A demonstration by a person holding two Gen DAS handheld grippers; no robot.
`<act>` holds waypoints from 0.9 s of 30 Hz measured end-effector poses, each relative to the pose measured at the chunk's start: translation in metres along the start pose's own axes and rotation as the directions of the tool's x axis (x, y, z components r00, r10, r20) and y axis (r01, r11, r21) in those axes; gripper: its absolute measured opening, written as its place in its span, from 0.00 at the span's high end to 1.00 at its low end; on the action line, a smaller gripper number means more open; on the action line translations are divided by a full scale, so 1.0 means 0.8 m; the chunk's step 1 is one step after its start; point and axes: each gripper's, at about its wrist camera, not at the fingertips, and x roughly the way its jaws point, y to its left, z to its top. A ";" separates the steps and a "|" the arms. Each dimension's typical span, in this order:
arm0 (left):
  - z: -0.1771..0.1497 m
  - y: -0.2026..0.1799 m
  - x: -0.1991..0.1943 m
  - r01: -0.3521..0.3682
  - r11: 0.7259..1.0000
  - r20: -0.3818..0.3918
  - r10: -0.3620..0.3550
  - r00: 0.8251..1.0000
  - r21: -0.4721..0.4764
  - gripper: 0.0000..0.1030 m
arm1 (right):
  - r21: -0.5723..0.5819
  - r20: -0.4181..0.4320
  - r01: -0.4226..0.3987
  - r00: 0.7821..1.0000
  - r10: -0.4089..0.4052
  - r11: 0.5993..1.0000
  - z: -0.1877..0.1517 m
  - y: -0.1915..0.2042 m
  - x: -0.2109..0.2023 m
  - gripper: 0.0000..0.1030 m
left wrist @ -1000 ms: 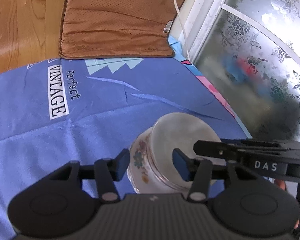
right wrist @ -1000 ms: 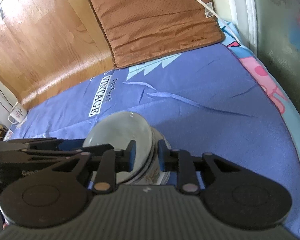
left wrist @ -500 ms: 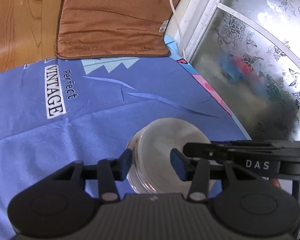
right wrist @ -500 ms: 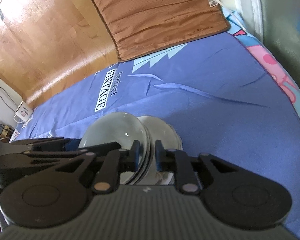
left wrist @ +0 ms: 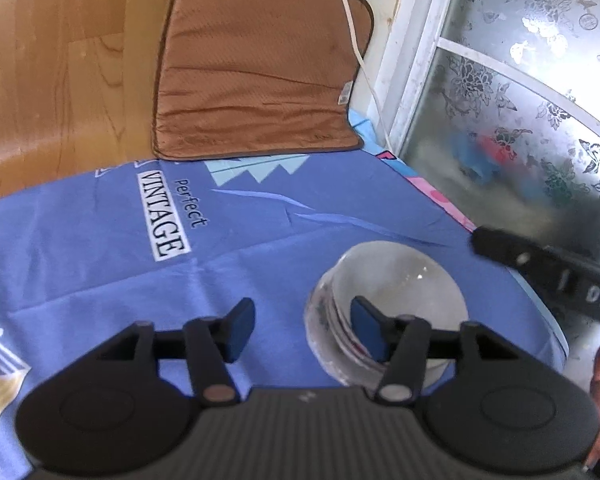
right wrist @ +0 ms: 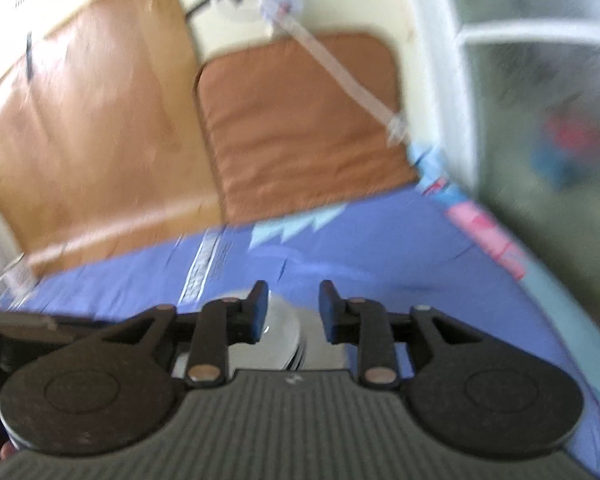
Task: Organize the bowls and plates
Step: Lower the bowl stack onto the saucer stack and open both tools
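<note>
left gripper (left wrist: 298, 334) jaws wide apart, holding nothing. right gripper (right wrist: 293, 312) jaws parted too, nothing between the pads. right wrist view is blurred, so detail there is poor.

bowl stack (left wrist: 388, 312) sits on the blue cloth (left wrist: 100, 248): a clear bowl nested on what looks like patterned ones. it lies off to the right of the left gripper's gap; that gripper's right finger (left wrist: 366, 332) overlaps the stack's near rim, can't tell if it touches. from the right wrist the stack (right wrist: 284, 332) shows low between the jaws, partly hidden by the gripper body.

risks, as i judge them:
- finger that close to the rim could clip the stack and tip or slide it on soft wrinkled cloth.
- the stack sits near the cloth's right edge by the window (left wrist: 520, 100), so a nudge that way is the bad direction.
- glass on ceramic is slippery; a knock could shift the top bowl.
</note>
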 end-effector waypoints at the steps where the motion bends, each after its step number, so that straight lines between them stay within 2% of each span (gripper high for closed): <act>1: -0.003 0.003 -0.003 -0.002 1.000 0.007 0.002 1.000 0.003 0.43 | -0.003 0.040 0.026 0.999 -0.026 1.000 -0.005 0.003 -0.007 0.63; 3: -0.009 0.007 -0.008 -0.008 1.000 0.021 0.007 1.000 0.009 0.42 | -0.011 0.086 0.065 0.994 -0.064 0.998 -0.014 0.011 -0.015 0.60; 6: -0.016 0.009 -0.015 -0.004 1.000 0.041 0.003 0.999 0.026 0.41 | -0.023 0.088 0.089 0.992 -0.086 0.996 -0.024 0.019 -0.017 0.60; 11: -0.027 0.014 -0.034 0.022 0.999 0.075 -0.025 0.997 0.037 0.29 | 0.014 0.096 0.127 0.987 -0.128 0.992 -0.042 0.032 -0.022 0.59; 16: -0.035 0.022 -0.053 0.019 0.999 0.112 -0.024 0.993 0.045 0.29 | 0.015 0.138 0.170 0.976 -0.170 0.985 -0.062 0.051 -0.038 0.59; 27: -0.061 0.055 -0.064 -0.071 0.997 0.124 0.070 0.990 0.002 0.29 | -0.023 0.114 0.150 0.983 -0.146 0.988 -0.094 0.086 -0.036 0.59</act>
